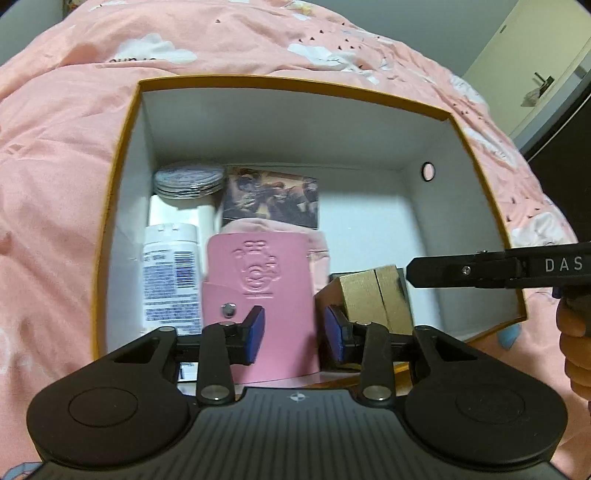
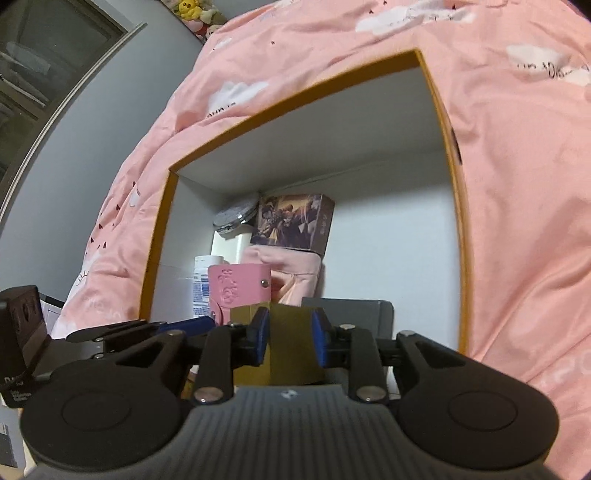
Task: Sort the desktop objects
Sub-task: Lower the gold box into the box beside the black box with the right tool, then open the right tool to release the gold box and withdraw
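Here, gold box (image 2: 290,343) between right tool (image 2: 290,341) pads.

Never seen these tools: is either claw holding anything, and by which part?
Cannot be told. The left gripper frames the pink card case, the right gripper the gold box, each at its near end; neither view shows pads pressing.

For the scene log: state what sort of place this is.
Probably a bedroom: a pink cloud-print quilt under the open box, plush toys in a corner, and a door.
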